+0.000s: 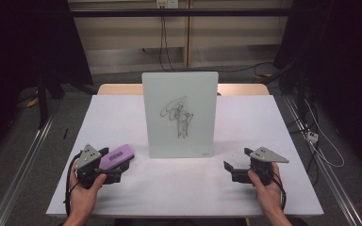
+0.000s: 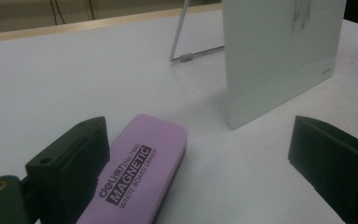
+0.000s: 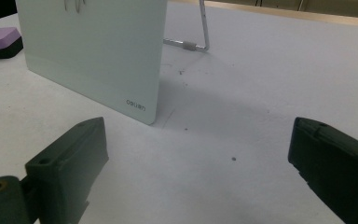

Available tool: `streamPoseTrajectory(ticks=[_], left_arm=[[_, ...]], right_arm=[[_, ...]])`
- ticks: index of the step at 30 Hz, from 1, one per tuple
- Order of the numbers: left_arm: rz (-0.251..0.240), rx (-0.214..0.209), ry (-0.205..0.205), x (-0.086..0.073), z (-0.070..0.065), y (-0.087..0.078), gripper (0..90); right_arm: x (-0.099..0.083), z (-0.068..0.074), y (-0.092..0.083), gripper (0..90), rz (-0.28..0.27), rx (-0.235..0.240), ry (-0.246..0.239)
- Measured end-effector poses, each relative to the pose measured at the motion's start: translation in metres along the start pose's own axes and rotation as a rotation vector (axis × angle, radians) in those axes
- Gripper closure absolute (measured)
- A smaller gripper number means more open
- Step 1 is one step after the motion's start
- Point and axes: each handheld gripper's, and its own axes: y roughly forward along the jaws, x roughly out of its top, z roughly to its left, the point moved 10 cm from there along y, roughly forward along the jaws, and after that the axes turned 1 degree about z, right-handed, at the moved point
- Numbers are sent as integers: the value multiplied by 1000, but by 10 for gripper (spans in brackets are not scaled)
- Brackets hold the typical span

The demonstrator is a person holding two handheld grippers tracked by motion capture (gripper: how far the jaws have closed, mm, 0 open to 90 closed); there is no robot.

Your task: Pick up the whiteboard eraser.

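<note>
A small white board (image 1: 180, 114) stands upright on a wire stand in the middle of the table, with a black scribble (image 1: 180, 116) drawn on its face. A purple magnetic whiteboard eraser (image 1: 117, 156) lies flat to the board's left. My left gripper (image 1: 114, 165) is open around the eraser, whose near end (image 2: 135, 172) lies between the jaws close to the left one. My right gripper (image 1: 235, 163) is open at the table's right front, with bare table between its jaws. The board's lower corner (image 3: 135, 105) is just ahead of it.
The white table (image 1: 264, 117) ends in a wooden strip at the back. The board's wire stand (image 2: 186, 57) sticks out behind it. Metal rails and cables (image 1: 320, 146) run along the floor on both sides.
</note>
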Motion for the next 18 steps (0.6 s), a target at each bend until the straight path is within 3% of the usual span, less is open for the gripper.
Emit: streamPoseTrajectory(ticks=[10, 12, 15, 18], left_arm=[[47, -21, 22, -2, -2, 2, 68], [64, -5, 30, -3, 0, 3, 72], [61, -26, 23, -1, -2, 4, 73], [74, -17, 18, 0, -1, 4, 82]], right_arm=[[-1, 1, 0, 47, 6, 17, 1], [-1, 1, 0, 48, 6, 22, 5], [-1, 1, 0, 48, 9, 24, 5], [-2, 0, -1, 49, 9, 30, 8]])
